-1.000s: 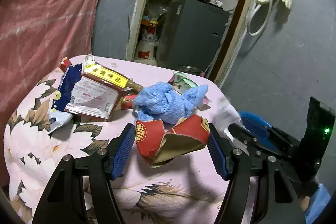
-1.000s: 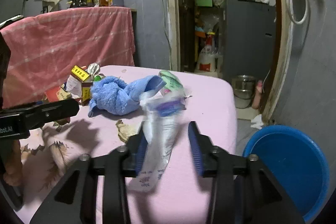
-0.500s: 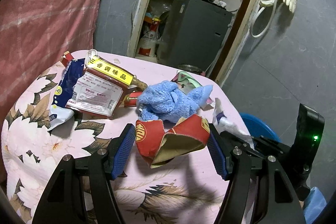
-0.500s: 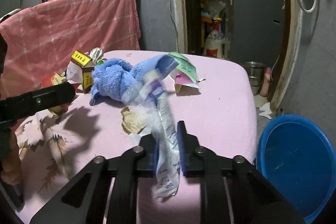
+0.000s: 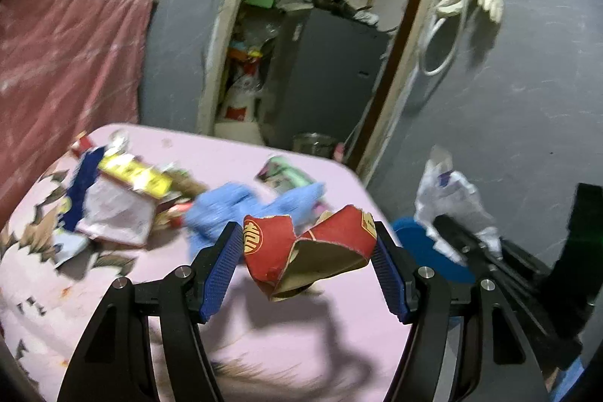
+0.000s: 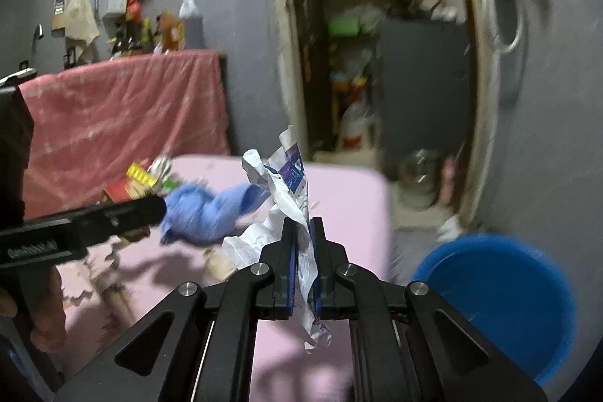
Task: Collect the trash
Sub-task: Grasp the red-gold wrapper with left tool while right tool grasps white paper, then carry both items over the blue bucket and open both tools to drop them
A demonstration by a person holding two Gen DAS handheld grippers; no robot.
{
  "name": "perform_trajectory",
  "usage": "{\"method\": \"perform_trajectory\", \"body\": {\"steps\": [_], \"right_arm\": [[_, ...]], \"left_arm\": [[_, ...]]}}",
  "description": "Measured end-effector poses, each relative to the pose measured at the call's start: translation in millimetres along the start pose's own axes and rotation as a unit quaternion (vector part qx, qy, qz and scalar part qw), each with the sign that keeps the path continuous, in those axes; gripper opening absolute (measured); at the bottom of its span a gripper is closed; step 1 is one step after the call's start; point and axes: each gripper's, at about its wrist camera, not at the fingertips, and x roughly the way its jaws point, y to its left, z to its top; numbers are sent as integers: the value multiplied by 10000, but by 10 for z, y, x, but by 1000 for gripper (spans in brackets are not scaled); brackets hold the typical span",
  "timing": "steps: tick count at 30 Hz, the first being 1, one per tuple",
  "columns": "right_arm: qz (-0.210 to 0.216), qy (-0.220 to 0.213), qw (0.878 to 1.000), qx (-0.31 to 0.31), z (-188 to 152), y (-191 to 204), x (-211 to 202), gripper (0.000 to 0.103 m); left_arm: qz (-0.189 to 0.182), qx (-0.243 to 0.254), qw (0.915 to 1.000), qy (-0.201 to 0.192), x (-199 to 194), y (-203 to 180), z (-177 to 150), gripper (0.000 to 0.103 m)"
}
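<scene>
white wrapper (image 6: 288,198) now clamped, lifted off table (image 6: 350,191).

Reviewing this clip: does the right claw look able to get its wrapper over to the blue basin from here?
Probably yes. The right claw is shut on the white wrapper, lifted off the pink table. The blue basin sits open on the floor just right of the table, with nothing visible between.

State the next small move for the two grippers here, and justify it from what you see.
Probably carry both loads toward the blue basin: the right gripper is shut on the white wrapper, and the left gripper holds the torn red carton.
</scene>
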Motion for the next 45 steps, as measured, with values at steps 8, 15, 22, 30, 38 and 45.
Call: {"method": "perform_trajectory", "body": {"steps": [8,15,22,30,38,45], "right_arm": [[-868,-719,9936,-96,182,-384,-500,5],[-1624,-808,9834,100,97,-864,-721,5],[-2081,-506,9746,653,-96,-1371,-771,5],[-2132,-50,9667,1412,-281,-1720,-719,6],[-2094,352,9620,1717,-363,-1854,-653,23],[-1983,404,9622,1822,-362,-1891,-601,32]], "left_arm": [[-445,317,9979,-342,235,-565,113,62],[-833,579,9939,-429,587,-1126,116,62],[-959,751,9925,-130,985,-1547,52,63],[-899,830,9908,577,1409,-1726,-59,63],[-793,628,9888,1100,1707,-1695,-137,67],[-739,574,9879,1237,1749,-1658,-167,67]]}}
